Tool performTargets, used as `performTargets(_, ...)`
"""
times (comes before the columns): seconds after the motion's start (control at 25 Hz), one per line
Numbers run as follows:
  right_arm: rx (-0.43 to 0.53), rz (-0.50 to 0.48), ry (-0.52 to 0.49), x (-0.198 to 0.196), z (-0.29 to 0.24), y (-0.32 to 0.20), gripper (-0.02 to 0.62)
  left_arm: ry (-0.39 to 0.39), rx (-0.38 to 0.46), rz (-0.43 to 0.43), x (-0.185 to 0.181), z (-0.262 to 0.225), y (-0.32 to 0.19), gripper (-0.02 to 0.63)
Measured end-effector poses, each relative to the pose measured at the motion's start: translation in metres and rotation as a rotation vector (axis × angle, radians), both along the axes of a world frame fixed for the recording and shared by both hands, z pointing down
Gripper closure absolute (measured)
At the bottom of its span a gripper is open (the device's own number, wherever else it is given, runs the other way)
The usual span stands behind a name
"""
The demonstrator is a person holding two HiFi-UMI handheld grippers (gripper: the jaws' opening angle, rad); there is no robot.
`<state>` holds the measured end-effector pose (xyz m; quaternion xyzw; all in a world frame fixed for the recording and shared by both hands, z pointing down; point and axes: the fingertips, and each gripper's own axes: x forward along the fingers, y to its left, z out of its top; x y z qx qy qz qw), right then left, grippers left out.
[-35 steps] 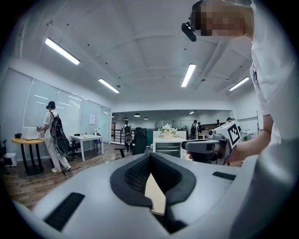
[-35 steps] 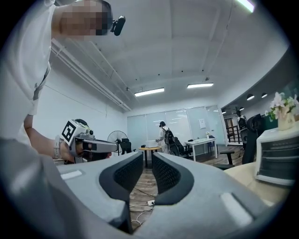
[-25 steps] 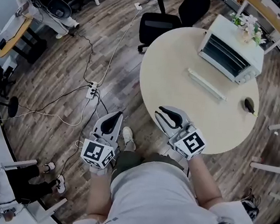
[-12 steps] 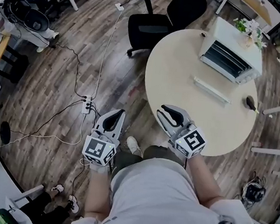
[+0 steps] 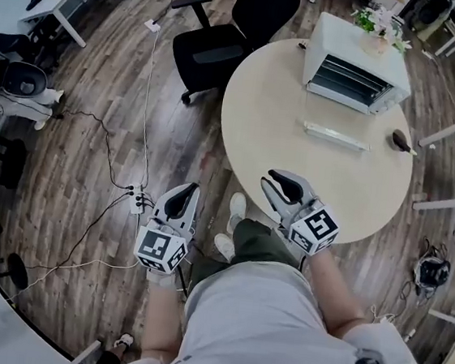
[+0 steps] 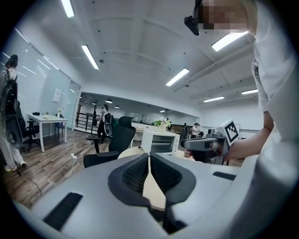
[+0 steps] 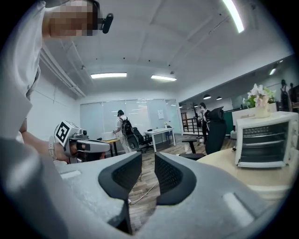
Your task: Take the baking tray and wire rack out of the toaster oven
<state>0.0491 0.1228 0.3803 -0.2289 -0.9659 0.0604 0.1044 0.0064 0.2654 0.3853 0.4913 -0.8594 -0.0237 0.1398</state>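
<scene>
Toaster oven (image 5: 357,60) is seen standing at the far side of the round counter (image 5: 284,118), with a flower pot (image 5: 378,24) set on top. Horizontal bars of the wire rack (image 5: 348,72) are made out in the oven's dark front. The baking tray cannot be told apart from the rack inside. A pale narrow bar (image 5: 336,136) is seen just in front of the oven; whether it belongs to the door cannot be told. A small dark object (image 5: 400,140) is noted on the counter right of that bar.

Right tool (image 5: 280,185) is held over the counter's near edge, well apart from the oven. Its jaws are parted by a narrow gap and nothing is seen between them. Left tool (image 5: 183,197) is held off the counter, over the wooden floor (image 5: 74,168). Its jaws are closed together at the tips, with nothing gripped.

A black office chair (image 5: 228,34) is placed at the counter's far left. Cables and a power strip (image 5: 136,200) are spread on the floor. A standing person with a backpack (image 7: 122,127) is seen far off in the right gripper view.
</scene>
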Motion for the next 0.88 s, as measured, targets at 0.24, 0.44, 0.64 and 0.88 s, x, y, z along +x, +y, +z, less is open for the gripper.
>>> performTargets(0.24,-0.041,0.172,0.021,-0.029,0.019,-0.055,0.525,0.008,-0.020,0.104,-0.046,0.008,-0.039,0.606)
performTargets(0.44,-0.135,0.337,0.040,-0.055,0.032,-0.105,0.522,0.016,-0.057,0.226,-0.086,0.010,-0.081,0.606)
performTargets(0.64,-0.183,0.471,0.048,-0.068,0.046,-0.148,0.518,0.023,-0.098,0.335,-0.116,0.019,-0.125,0.606)
performTargets(0.88,-0.223,0.613,0.037,-0.062,0.058,-0.181,0.515,0.014,-0.142,0.453,-0.134,0.029,-0.164,0.606)
